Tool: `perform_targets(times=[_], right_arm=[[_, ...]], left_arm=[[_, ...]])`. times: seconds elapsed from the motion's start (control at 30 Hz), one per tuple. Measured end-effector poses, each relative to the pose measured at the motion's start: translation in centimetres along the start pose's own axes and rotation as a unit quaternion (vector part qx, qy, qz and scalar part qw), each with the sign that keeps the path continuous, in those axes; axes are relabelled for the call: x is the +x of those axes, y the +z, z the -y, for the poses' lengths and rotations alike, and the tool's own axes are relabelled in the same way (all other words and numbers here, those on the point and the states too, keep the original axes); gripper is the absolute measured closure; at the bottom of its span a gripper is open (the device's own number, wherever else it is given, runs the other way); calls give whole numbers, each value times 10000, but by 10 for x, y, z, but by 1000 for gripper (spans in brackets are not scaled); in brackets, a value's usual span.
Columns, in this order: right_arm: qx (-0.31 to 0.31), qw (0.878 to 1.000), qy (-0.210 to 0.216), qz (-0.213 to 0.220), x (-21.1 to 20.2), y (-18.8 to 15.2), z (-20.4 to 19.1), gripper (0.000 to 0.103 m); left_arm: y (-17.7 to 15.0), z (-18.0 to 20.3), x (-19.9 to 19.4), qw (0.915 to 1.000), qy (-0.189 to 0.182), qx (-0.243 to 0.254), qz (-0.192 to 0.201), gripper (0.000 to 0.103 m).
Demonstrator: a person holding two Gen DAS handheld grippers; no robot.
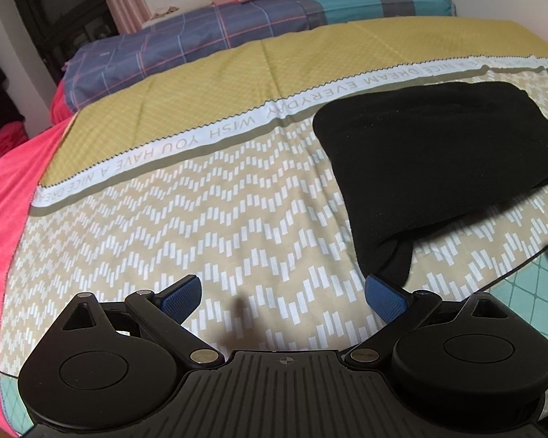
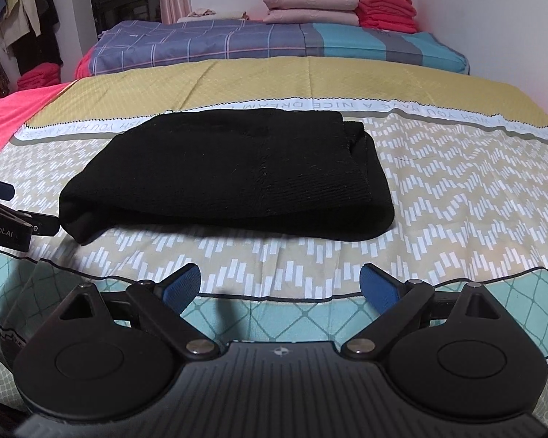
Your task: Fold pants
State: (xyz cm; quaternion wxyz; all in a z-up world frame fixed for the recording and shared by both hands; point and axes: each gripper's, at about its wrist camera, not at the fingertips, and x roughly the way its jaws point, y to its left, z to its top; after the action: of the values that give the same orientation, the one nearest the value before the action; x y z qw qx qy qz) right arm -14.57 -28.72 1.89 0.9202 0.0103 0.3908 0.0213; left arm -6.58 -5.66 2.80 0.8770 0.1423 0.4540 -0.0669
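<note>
Folded black pants [image 2: 226, 171] on patterned bed [image 2: 456, 197]

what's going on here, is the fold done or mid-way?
A person with a handheld gripper in each hand is folding black pants on a bed with a patterned quilt. The pants lie in a compact folded bundle. Both the left gripper and the right gripper are open, hold nothing, and sit back at the near edge of the bed. One corner of the bundle sticks out toward the left gripper, so the fold looks finished or nearly so.
</note>
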Motion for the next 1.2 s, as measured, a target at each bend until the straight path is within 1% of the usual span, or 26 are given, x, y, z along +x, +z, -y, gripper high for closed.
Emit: perform_targets(times=[0.27,1.2], right_arm=[[-9,10000,13,-47,4,2,0,7],[-83,9998,118,-145,15,5,-3,7]], left_arm=[[1,1,2,10000,14,75,-8,0],[2,-3,10,9998,-111,88,-103,0]])
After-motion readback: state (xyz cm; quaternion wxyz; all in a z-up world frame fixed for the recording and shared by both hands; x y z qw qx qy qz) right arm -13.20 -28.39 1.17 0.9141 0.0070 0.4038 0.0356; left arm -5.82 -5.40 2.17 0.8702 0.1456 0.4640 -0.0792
